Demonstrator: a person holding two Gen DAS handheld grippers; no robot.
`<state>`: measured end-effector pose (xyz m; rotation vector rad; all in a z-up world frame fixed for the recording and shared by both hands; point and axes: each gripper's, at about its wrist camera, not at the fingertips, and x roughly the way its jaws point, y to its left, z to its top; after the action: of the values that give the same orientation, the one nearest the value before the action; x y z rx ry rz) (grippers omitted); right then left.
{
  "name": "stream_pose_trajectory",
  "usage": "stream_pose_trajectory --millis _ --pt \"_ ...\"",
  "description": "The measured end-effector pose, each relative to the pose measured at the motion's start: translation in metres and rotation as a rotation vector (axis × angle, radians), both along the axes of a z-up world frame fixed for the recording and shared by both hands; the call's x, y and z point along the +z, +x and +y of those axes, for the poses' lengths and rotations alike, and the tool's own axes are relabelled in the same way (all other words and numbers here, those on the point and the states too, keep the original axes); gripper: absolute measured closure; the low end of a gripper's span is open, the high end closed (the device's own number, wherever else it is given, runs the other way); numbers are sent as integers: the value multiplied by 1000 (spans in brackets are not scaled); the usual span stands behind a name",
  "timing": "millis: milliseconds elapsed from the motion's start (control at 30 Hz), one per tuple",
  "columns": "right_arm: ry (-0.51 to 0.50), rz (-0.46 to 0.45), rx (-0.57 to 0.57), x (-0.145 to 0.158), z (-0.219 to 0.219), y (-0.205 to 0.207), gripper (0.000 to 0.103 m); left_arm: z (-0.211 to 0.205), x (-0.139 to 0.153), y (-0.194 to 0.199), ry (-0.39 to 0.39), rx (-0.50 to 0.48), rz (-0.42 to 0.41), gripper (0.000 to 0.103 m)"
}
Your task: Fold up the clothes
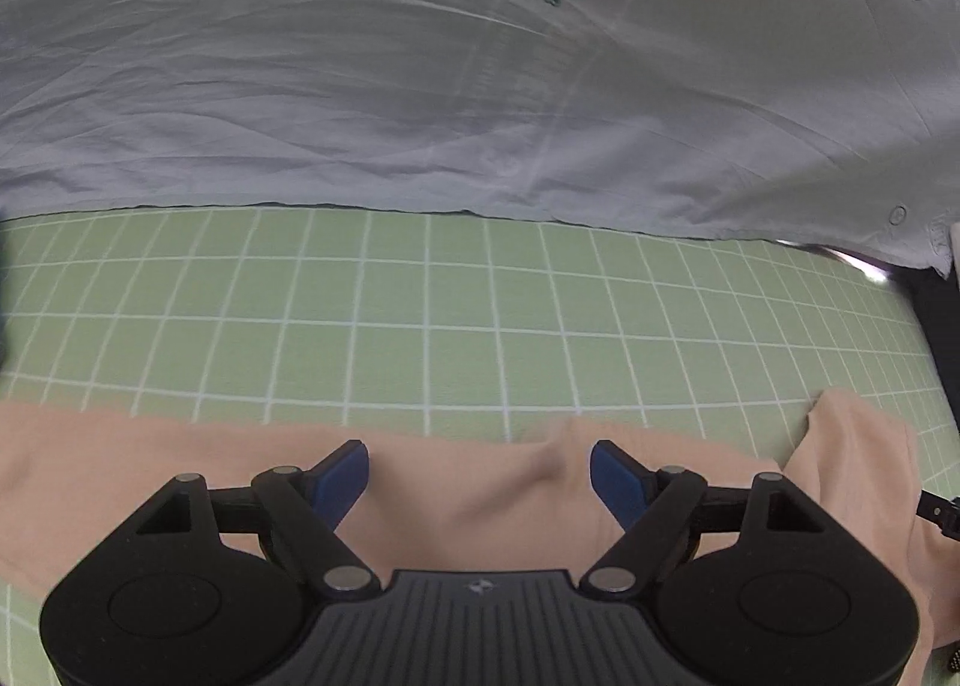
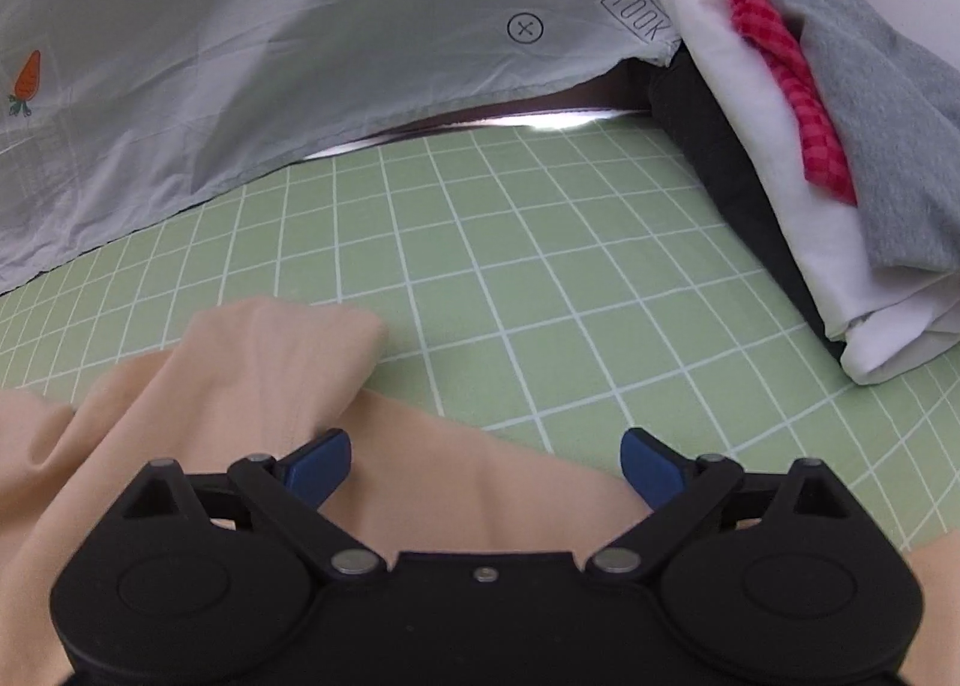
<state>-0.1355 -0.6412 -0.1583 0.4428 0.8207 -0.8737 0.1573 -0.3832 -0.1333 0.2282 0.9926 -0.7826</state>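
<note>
Only right view, folded stack [image 2: 828, 158], beside peach garment [image 2: 252, 386].

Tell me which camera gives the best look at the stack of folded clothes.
The right wrist view. The stack of folded clothes sits at the right edge of the green grid mat, with black, white, red checked and grey layers all visible. The left wrist view does not show the stack, only the mat, the peach garment and the pale sheet.
</note>
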Motion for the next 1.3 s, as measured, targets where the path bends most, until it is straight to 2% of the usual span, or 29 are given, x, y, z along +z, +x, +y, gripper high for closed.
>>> stream_pose_trajectory --millis 200,267,333,367,433,467,500,533,567,600,767,900,967,1033,1133,1233,1300 --pt "43 -1 -33 -10 -9 -9 6 -22 -11 -3 1 -127 41 25" --pt "35 8 -53 -12 -10 -12 6 -25 -16 -5 27 -123 43 31" --pt "35 2 -81 -11 -11 -17 9 -24 -18 -8 43 -102 11 49" --pt "32 -1 -95 -11 -11 -19 12 -23 -18 -8 45 -86 -5 53" --pt "25 -5 -95 -8 -10 -21 25 -20 -18 -5 47 -41 -15 85" --pt "24 -11 -87 -7 -9 -23 30 -16 -18 -2 36 -11 -5 88" --pt "23 -18 -78 -5 -8 -24 46 -11 -19 1 16 24 16 93" --pt "23 -24 -70 -3 -8 -25 66 -6 -19 5 -5 57 30 94" --pt "28 -36 -72 -3 -9 -27 77 -1 -18 9 -27 89 39 94" --pt "34 -49 -76 -2 -10 -30 98 5 -18 12 -45 127 38 94" --pt "54 -98 -159 -3 -18 -51 98 29 -22 27 -87 268 68 93" --pt "14 -55 -120 2 -15 -37 96 24 -18 20 -54 209 10 83" --pt "-7 -31 -98 5 -13 -30 82 23 -15 20 -57 198 0 71" --pt "-26 -60 -95 13 -14 -22 63 23 -12 22 -69 185 -6 54" --pt "-25 -115 -53 22 -20 -4 47 16 -14 25 -57 148 2 39" --pt "8 -158 18 22 -27 21 29 6 -22 27 -22 119 35 37" --pt "36 -176 68 17 -29 39 28 0 -25 23 -14 97 20 36"
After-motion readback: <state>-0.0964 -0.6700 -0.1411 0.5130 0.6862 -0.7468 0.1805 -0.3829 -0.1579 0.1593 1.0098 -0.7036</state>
